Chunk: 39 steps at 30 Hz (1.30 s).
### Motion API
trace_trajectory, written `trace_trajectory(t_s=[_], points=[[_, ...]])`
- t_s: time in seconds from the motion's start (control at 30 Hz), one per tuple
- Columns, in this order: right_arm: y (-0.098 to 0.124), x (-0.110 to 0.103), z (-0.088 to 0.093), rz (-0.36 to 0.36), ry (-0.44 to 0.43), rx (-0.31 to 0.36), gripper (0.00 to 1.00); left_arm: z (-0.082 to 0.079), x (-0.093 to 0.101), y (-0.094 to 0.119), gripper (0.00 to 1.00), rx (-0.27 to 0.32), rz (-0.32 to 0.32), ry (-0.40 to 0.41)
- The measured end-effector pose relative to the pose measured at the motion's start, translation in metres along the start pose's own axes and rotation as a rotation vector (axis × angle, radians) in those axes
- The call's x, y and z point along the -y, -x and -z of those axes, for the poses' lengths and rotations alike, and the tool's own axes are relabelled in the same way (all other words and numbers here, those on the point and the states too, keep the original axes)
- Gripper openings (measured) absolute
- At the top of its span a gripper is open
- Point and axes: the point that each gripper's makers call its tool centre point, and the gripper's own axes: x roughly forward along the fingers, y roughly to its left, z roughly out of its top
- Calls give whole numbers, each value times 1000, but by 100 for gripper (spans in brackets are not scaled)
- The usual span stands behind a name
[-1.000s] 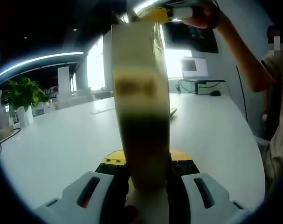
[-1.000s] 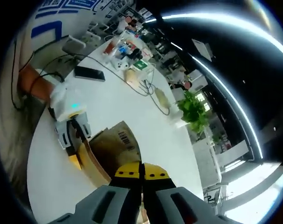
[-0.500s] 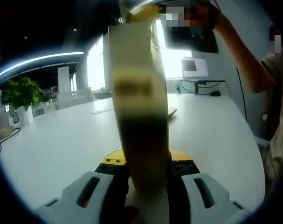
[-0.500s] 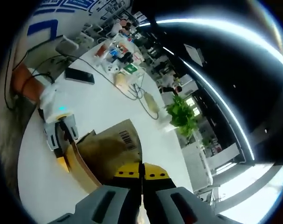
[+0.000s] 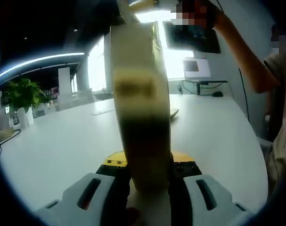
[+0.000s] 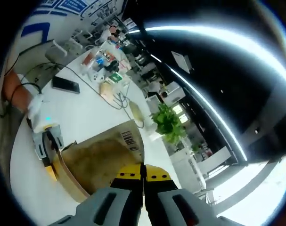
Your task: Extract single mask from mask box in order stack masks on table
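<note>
My left gripper [image 5: 147, 165] is shut on the mask box [image 5: 142, 108], holding it upright and edge-on over the white table [image 5: 62, 141]. Above the box, a person's hand [image 5: 201, 12] holds my right gripper [image 5: 143, 4]. A thin pale strip, seemingly a mask [image 5: 123, 13], runs from the box top up to its jaws. In the right gripper view, my right gripper [image 6: 143, 173] has its yellow jaws pressed together above the brown box [image 6: 98, 157]. The left gripper [image 6: 44, 141] grips the box's left end there.
A potted plant [image 5: 21, 92] stands at the table's far left, and a monitor [image 5: 197, 68] at the back right. A person [image 5: 274, 94] stands at the right edge. In the right gripper view, a phone [image 6: 65, 84], cables and small items [image 6: 102, 61] lie on the table [image 6: 86, 108].
My right gripper has risen away from the box, its jaws staying shut. The left gripper and the box have held still.
</note>
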Motion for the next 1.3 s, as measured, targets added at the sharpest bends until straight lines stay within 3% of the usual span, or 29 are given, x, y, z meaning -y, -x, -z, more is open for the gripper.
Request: trace_trajectory(t_s=[0.4,0.53,0.8,0.97,1.1,1.3], points=[[13,40,-3,156,-40,45,0,0,2,0,21,-3,2,-4],[14,47,0,175,-40,40,0,0,2,0,21,-4,2,-5],[24,72,5,286,-83,59,0,0,2,0,21,-4,2,-5],[26,80,16,305,-96,39,0,1,1,0,21,-4,2,-5],[23,88,34,340,-61,-22,0,1,1,0,21,-3,3,-6],[16,87,62,331,-89,-76,0,1,1,0,21,-4,4,-6]])
